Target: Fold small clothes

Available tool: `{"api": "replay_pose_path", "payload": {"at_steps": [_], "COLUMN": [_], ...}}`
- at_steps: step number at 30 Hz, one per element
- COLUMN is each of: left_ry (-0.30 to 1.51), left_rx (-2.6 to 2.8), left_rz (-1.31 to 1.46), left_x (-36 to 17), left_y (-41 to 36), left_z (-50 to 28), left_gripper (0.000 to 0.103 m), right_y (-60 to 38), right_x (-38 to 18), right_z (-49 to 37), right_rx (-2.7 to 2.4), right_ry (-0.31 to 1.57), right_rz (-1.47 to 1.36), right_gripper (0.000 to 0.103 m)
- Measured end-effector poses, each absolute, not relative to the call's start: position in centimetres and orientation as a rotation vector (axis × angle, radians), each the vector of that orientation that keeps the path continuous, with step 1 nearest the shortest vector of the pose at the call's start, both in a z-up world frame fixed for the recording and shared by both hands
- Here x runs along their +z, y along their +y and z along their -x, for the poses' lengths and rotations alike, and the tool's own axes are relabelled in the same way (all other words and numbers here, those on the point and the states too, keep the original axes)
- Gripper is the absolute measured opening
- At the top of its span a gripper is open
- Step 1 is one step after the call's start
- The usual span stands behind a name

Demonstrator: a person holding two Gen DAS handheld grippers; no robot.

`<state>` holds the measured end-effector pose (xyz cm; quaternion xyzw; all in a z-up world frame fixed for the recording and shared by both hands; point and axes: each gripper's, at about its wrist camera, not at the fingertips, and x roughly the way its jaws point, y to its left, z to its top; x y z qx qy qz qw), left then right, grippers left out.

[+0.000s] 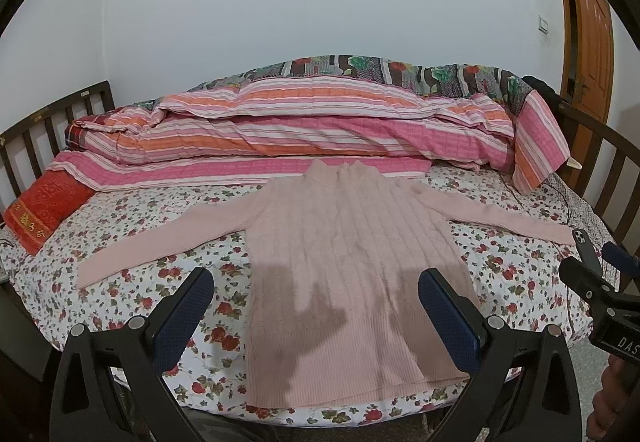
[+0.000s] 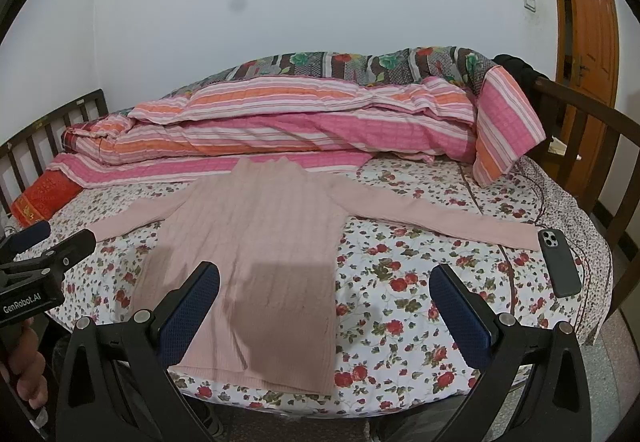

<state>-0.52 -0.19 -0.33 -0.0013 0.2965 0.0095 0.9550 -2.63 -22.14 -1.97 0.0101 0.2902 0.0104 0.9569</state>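
Observation:
A pink ribbed knit sweater [image 1: 344, 242] lies flat on the flowered bedsheet, collar toward the far quilt, both sleeves spread out sideways. The same sweater [image 2: 252, 242] shows left of centre in the right wrist view, its long right sleeve [image 2: 440, 217] reaching toward a phone. My left gripper [image 1: 316, 282] hovers open above the sweater's lower body, nothing between its blue-padded fingers. My right gripper [image 2: 326, 278] is open too, above the sweater's right hem edge and the sheet beside it. Each gripper appears at the edge of the other's view, held by a hand.
A rolled pink-and-orange striped quilt [image 1: 320, 121] fills the far side of the bed. A red pillow [image 1: 40, 209] lies at the left. A dark phone [image 2: 558, 262] rests on the sheet by the right sleeve's cuff. Dark wooden rails [image 2: 580, 121] bound both ends; an orange door [image 2: 588, 21] stands at the right.

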Motion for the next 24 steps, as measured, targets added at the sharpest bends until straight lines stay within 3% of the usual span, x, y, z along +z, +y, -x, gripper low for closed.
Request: {"api": "replay_pose_path", "payload": {"at_steps": [24], "left_ry": [0.598], "left_rx": [0.014], "left_rz": [0.006], "left_x": [-0.18], "left_y": [-0.07], "left_z": [0.34], "left_gripper": [0.103], "right_y": [-21.8], "right_x": [-1.96], "right_z": [2.66], "right_rx": [0.028], "right_ry": [0.589], "right_rz": [-0.024], "right_gripper": [0.103]}}
